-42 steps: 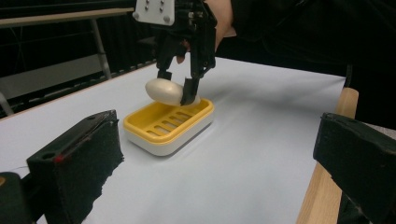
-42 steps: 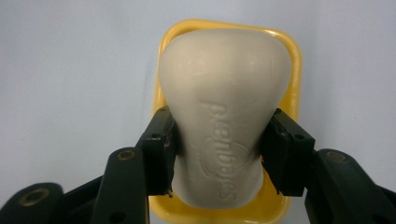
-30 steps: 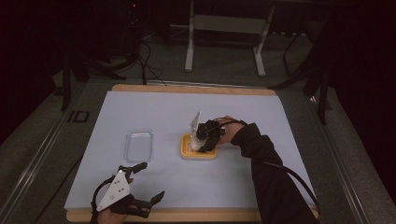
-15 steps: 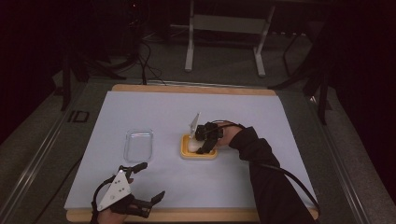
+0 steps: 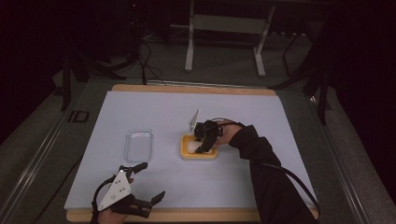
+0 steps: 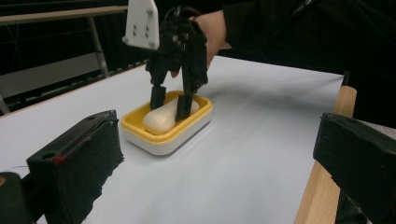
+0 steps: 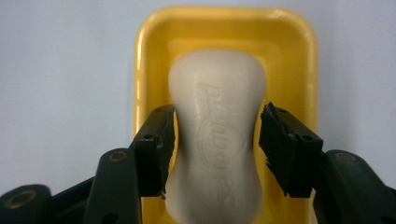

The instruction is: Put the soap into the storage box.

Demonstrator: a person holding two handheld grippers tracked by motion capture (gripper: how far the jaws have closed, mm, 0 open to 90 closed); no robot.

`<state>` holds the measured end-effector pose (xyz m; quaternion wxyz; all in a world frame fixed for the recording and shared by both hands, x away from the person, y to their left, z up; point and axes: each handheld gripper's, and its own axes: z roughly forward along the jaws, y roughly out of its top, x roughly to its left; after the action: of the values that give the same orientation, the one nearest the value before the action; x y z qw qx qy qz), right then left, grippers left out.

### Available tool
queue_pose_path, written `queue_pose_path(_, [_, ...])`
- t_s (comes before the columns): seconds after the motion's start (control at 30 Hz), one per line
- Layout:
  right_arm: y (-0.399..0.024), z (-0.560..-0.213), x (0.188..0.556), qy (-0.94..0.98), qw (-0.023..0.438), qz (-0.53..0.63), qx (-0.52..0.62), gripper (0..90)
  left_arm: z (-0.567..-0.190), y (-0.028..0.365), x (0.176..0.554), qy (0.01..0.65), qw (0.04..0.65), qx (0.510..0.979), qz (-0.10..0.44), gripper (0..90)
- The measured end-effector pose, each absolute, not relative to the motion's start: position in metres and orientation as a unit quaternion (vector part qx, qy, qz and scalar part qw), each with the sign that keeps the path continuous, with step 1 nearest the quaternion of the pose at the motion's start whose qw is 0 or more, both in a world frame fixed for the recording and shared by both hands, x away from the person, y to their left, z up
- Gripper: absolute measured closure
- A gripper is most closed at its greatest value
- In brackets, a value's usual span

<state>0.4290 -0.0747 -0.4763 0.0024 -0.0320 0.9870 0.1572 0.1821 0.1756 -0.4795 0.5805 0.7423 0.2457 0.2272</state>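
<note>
A pale bar of soap (image 7: pixel 217 140) lies in a yellow soap dish (image 7: pixel 224 23) near the middle of the white mat. My right gripper (image 7: pixel 217 126) points down into the dish with its jaws on either side of the bar. The jaws have just been opening; they stand open, with a thin gap at the right pad (image 7: pixel 280 149). From above, that gripper (image 5: pixel 201 144) covers part of the dish (image 5: pixel 198 154). My left gripper (image 5: pixel 152 180) rests open at the near left edge with nothing in it. In its view (image 6: pixel 217 126) it faces the dish (image 6: pixel 163 137) and soap (image 6: pixel 161 119).
A clear plastic lid or tray (image 5: pixel 138 144) lies on the mat to the left of the dish. The mat covers a wooden board whose edge (image 5: pixel 187 214) runs along the near side. Metal stand legs (image 5: pixel 189 46) are on the floor beyond the table.
The right gripper has settled slightly lower over the dish, and its jaws look a little wider around the soap. The left gripper has not moved.
</note>
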Motion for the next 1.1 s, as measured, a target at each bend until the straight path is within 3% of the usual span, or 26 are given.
queue_pose_path(0.4, [-0.087, -0.451, 0.426, 0.981, 0.044, 0.186, -0.013, 42.6, -0.48, 0.175, 0.183, 0.247, 0.58, 0.743, 0.226, 1.2])
queue_pose_path(0.7, [-0.099, -0.445, 0.427, 0.981, 0.05, 0.172, 0.08, 14.1, -0.48, 0.175, 0.183, 0.248, 0.581, 0.742, 0.227, 1.2])
queue_pose_path(1.1, [-0.119, -0.443, 0.416, 0.97, 0.064, 0.179, 0.152, 13.5, -0.48, 0.174, 0.183, 0.249, 0.58, 0.743, 0.224, 1.1])
